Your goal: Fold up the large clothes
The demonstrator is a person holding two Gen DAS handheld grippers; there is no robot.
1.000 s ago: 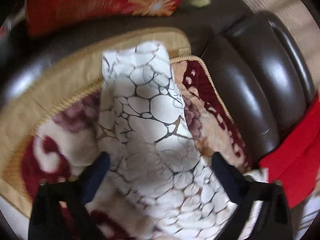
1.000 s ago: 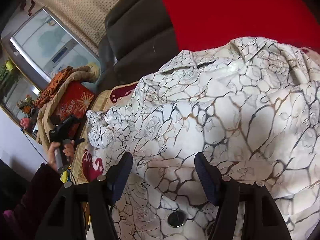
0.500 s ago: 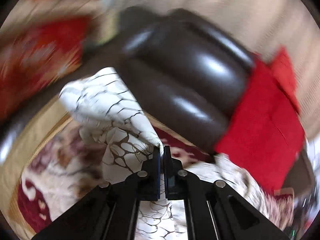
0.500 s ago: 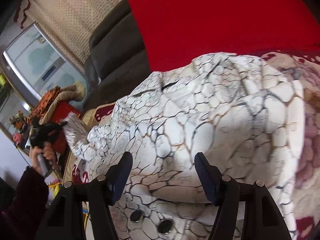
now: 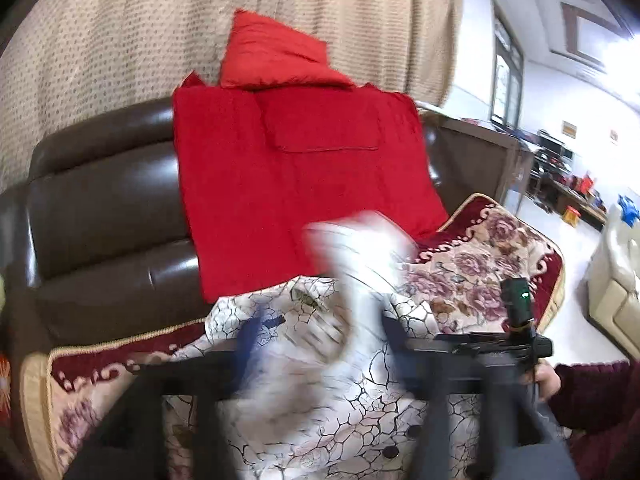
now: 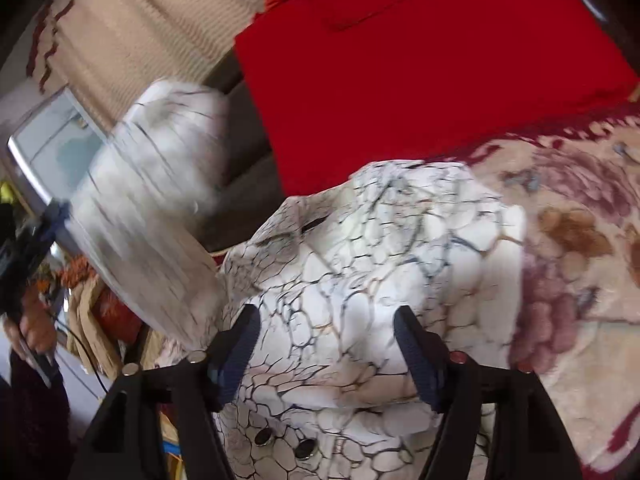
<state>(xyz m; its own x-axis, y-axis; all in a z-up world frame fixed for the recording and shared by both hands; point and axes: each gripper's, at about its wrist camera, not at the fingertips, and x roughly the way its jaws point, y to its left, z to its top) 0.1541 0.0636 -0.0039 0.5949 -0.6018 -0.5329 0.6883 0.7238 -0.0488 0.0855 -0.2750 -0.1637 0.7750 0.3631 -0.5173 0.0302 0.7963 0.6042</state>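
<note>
Floral sofa cover [image 6: 580, 240] beneath white jacket [image 6: 360, 280]; right hand-held gripper [image 6: 326, 354] above, spread.

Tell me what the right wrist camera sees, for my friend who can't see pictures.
An open black gripper with blue pads hovers over a puffy white jacket with dark crackle lines lying on a flowery cushion. Behind sits a bright red blanket. At left, the jacket's blurry sleeve swings through the air.
</note>
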